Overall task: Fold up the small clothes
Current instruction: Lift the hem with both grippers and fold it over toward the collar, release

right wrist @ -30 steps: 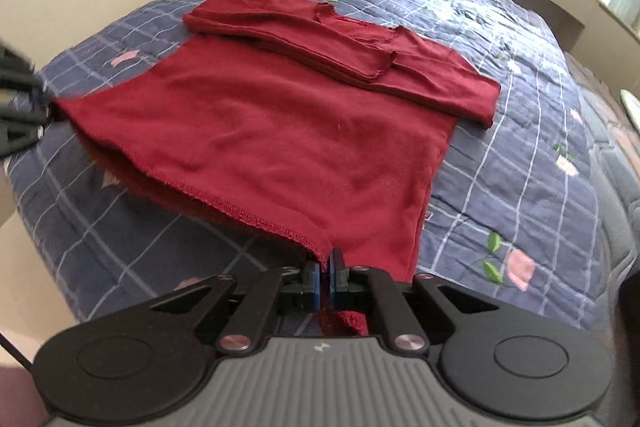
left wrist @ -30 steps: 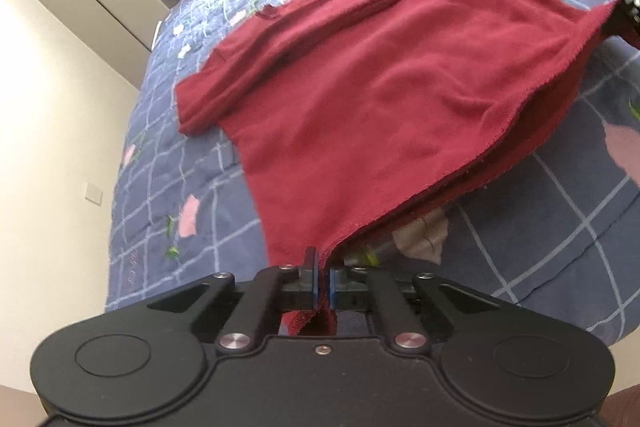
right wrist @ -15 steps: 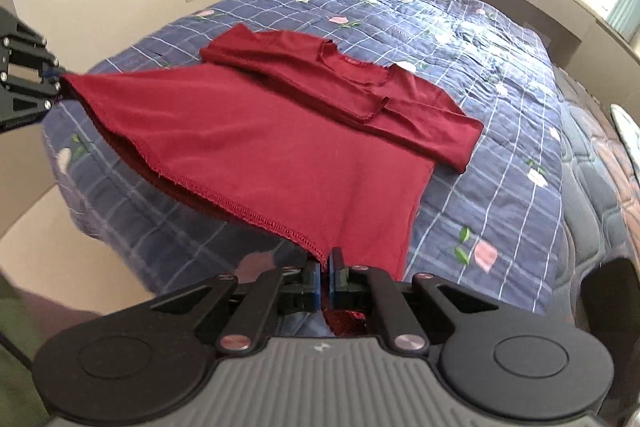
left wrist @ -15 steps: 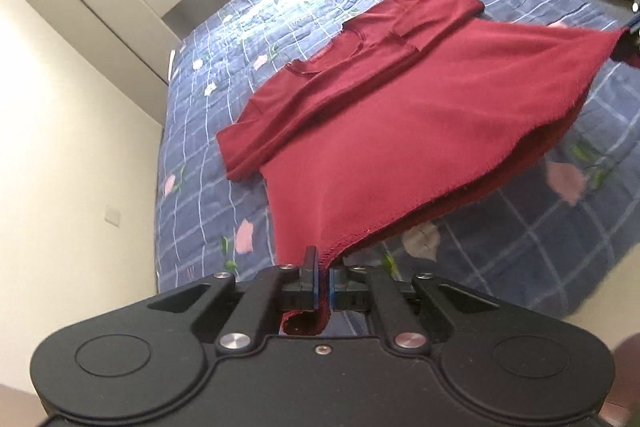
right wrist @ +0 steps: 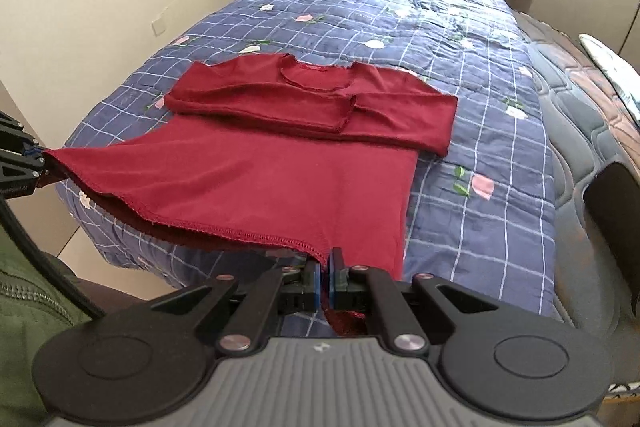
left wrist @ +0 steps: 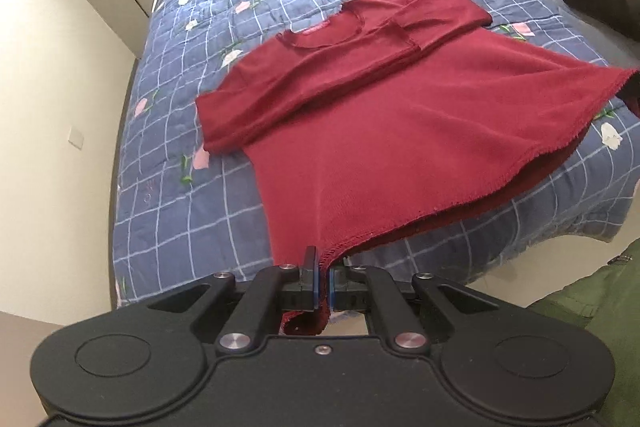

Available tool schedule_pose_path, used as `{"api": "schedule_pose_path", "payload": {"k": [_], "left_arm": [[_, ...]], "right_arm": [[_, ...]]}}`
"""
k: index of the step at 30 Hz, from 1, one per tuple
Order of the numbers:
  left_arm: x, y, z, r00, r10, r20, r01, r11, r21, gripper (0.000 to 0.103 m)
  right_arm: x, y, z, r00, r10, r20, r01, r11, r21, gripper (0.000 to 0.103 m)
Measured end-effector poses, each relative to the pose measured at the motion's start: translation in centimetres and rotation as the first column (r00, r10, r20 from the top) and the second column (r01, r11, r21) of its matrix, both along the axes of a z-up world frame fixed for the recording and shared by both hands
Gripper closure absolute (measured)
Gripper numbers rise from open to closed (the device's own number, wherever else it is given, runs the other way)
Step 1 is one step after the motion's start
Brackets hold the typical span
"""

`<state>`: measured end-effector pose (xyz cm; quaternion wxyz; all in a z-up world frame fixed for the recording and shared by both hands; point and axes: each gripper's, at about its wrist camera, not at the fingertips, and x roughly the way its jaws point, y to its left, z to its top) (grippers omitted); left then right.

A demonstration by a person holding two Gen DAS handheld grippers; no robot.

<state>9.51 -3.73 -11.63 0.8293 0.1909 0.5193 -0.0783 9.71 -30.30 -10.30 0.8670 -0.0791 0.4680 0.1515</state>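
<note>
1. Red long-sleeve top (left wrist: 392, 131) lies on the blue checked quilt (left wrist: 224, 227), collar end flat. Both sleeves (right wrist: 304, 107) are already folded across the chest, just below the collar (right wrist: 316, 77). The hem end is lifted off the quilt, stretched between the two grippers.
2. Left gripper (left wrist: 323, 287): jaws together, clamped on one hem corner; a cloth tail hangs below the pads.
3. Right gripper (right wrist: 325, 285): jaws together, clamped on the other hem corner, with the same tail below.
4. Likely step: carry the hem over toward the collar for the crosswise fold. Not yet done.
5. Risk: the hem shows two layers and the lower one sags darker beneath the top edge. If either pinch holds only the top layer, the back layer drops and the fold bunches.
6. Risk: the grip is right at the corner tips. A pull outward from the top could slip the cloth out.
7. Risk: lifting too much drags the chest part and the folded sleeves slide open or shift off the collar line.
8. Risk: uneven travel of the two grippers lands the hem skewed to the collar.
9. The hem corners sit near the quilt's near edge; a dropped corner could hang off it. A green sleeve (right wrist: 24, 307) sits close below the top's left corner, a possible snag.
</note>
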Motion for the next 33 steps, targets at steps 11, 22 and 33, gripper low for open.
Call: {"api": "schedule_pose_path", "payload": {"k": [11,22,33], "left_arm": [[3.3,0.8,-0.4,0.996,0.064,-0.054,-0.065,0.998,-0.021,0.099],[15.2,3.0,0.9,0.992,0.120,-0.027,-0.122,0.988,-0.095,0.098],[30.8,4.4,0.2,0.997,0.061,-0.035,-0.065,0.992,-0.111,0.098]], "right_arm": [[4.4,1.0,-0.2,1.000,0.000,-0.003,0.000,1.000,-0.010,0.099],[18.0,2.3,1.2,0.999,0.006,0.047,-0.004,0.998,-0.055,0.098],[34.0,4.2,-0.9,0.996,0.085,0.002,-0.084,0.985,-0.151,0.098]]}}
